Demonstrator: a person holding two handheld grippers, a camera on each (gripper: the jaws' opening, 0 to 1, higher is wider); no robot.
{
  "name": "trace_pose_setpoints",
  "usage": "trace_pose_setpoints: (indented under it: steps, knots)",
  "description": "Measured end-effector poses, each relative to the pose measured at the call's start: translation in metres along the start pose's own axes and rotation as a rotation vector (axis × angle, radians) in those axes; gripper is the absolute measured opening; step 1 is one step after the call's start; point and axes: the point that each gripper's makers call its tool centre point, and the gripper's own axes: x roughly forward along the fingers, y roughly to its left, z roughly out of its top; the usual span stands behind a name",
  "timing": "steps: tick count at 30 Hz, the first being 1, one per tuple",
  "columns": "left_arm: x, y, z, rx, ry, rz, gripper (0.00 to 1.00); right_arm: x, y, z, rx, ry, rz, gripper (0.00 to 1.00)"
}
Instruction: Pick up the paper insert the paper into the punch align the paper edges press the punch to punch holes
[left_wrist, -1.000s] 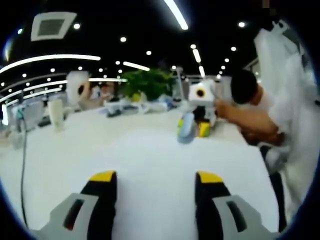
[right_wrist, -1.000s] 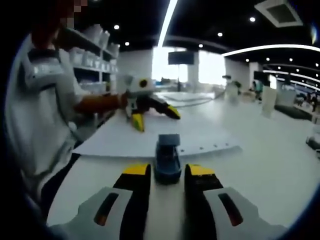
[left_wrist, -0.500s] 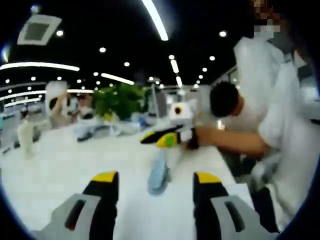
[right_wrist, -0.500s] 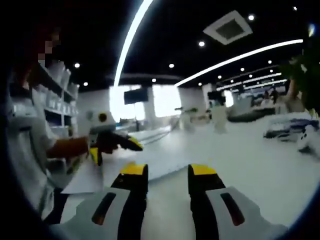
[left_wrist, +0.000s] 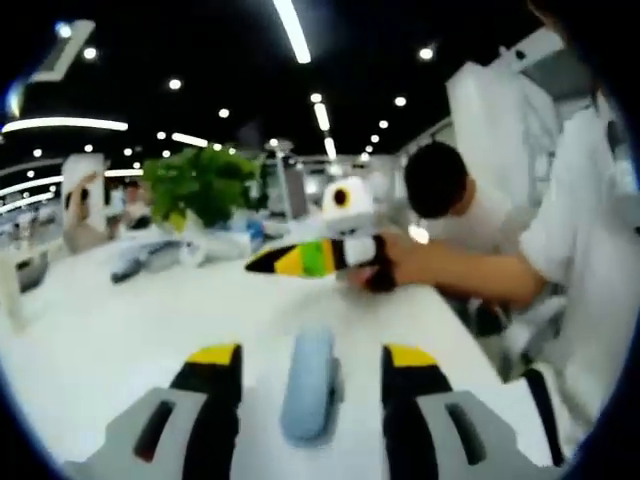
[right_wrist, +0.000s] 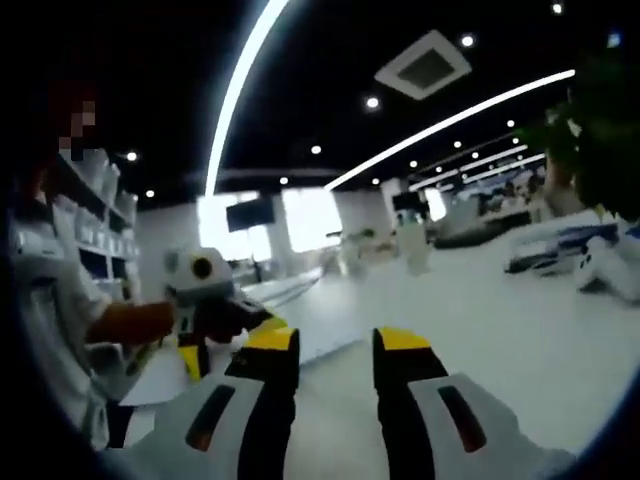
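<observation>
Here, punch (left_wrist: 310, 392) between parted left claw (left_wrist: 312, 358) jaws, on table (left_wrist: 120, 320).

I'm looking along my right gripper (right_wrist: 336, 345), jaws standing apart w/ nothing between them, over the white table (right_wrist: 500, 320). At left, the left gripper (right_wrist: 205, 325) is hovering over the paper (right_wrist: 300, 335), jaw gap unclear; a hand (right_wrist: 150, 322) is holding it. Screen (right_wrist: 248, 213) glowing on the far wall.
</observation>
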Motion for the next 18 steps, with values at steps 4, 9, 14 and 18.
trace_pose_setpoints:
  steps: [4,9,14,18]
  knots:
    - [0.0024,0.001,0.0002,-0.013,-0.019,-0.005,0.55,-0.0003,-0.0017,-0.0018,0.0,0.011,-0.011,0.32]
    - [0.0072,-0.0029,-0.0014,-0.033,-0.043,-0.022,0.54,0.0001,-0.0031,-0.0027,0.001,0.015,-0.012,0.32]
    - [0.0092,-0.0058,-0.0081,-0.016,-0.035,-0.024,0.54,0.0001,-0.0052,-0.0037,-0.001,0.02,-0.018,0.33]
    - [0.0066,-0.0002,-0.0069,-0.023,-0.05,-0.007,0.52,0.0006,-0.0054,-0.0055,-0.009,0.029,-0.02,0.33]
